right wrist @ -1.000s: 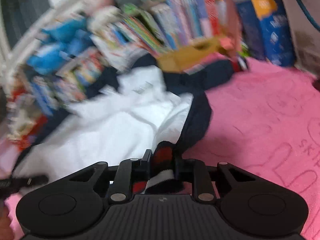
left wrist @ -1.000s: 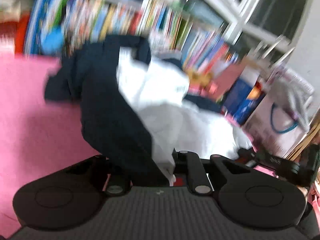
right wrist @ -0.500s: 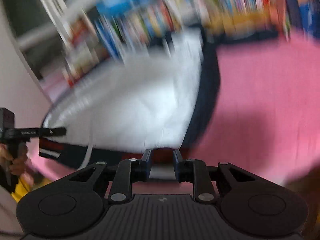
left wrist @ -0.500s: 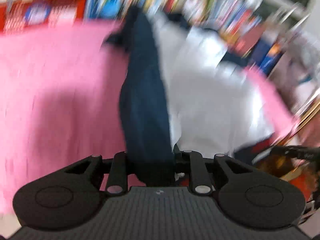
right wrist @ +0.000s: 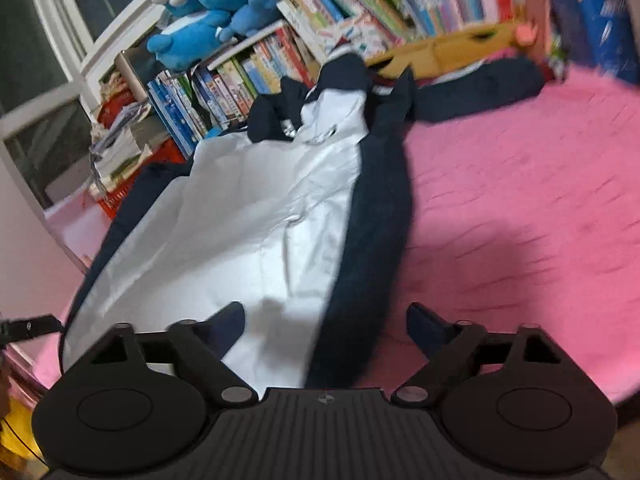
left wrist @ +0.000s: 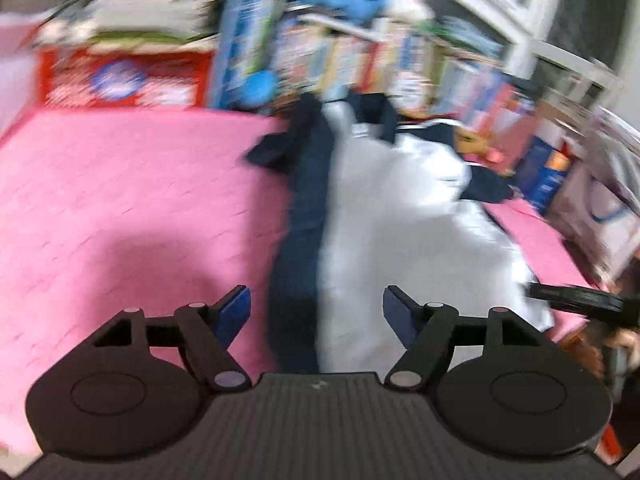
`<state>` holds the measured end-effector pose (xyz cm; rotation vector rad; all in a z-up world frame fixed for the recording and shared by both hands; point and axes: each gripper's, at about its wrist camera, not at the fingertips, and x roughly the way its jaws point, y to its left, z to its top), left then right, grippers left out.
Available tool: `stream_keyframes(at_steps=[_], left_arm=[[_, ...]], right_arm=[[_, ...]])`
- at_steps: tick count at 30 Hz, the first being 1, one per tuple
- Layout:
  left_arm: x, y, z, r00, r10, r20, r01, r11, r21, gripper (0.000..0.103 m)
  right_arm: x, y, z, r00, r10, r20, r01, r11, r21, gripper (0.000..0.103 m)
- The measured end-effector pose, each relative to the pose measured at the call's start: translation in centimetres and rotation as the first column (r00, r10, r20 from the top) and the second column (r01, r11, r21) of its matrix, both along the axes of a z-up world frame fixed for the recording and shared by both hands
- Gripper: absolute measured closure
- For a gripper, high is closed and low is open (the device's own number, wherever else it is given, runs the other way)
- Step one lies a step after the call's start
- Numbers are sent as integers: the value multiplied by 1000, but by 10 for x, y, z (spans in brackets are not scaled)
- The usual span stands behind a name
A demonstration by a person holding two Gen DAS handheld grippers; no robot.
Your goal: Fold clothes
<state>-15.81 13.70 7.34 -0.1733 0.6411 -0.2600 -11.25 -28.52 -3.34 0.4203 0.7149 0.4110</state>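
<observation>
A navy jacket with a white lining (right wrist: 272, 216) lies spread open, lining up, on the pink bed cover (right wrist: 520, 208); it also shows in the left wrist view (left wrist: 400, 216). One navy sleeve (right wrist: 480, 88) stretches toward the books. My left gripper (left wrist: 316, 308) is open and empty above the jacket's near hem, at the navy edge. My right gripper (right wrist: 326, 324) is open and empty above the opposite hem corner. The other gripper shows at the frame edge in each view (left wrist: 576, 298) (right wrist: 28, 326).
Rows of books (right wrist: 320, 40) and blue plush toys (right wrist: 200, 24) line the far side of the bed. Boxes (left wrist: 548, 172) and a bag (left wrist: 600, 216) stand at one end. A window frame (right wrist: 60, 40) is behind the shelf.
Both grippers have let go of the jacket's hem and opened. The jacket has dropped from hanging onto the bed, spread flat with the lining up.
</observation>
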Motion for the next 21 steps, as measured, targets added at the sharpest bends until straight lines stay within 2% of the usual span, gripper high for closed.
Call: stream_keyframes(at_steps=[1,2,4,7,9,14,16,18,21], left_arm=[[3,-10,2,999,-29,27,29,999,18,30],[7,-16,4,998,-52,47,50,998,38,30],[16,-24,1,995,-82,55,78,995,64,30],[27,-32,-9,995,-92,41,87,990,107,30],[29,-31,-18,998,-63,24,60,989,133,30],[30,-20,-23,1000,10,28,-14,990,139,30],[30,-17,-19,998,27,53,-35,988,153,24],[33,-17,-18,996,40,75,-53,983,174,16],[38,-25,-26,996,56,67,-70,970,231,16]], right_arm=[[0,6,-2,1000,-16,1,16,1000,15,92],[-2,11,2,1000,-22,10,22,1000,19,93],[-23,19,22,995,-8,100,9,1000,-6,94],[-64,3,53,980,21,200,-7,997,-72,94],[-84,-14,60,982,0,188,22,993,-119,94],[-101,-36,46,991,-119,59,129,963,-235,94],[-96,-39,48,984,-163,64,174,955,-239,89],[-85,-30,61,981,-148,123,174,955,-240,84],[-60,0,84,970,-63,235,129,952,-279,51]])
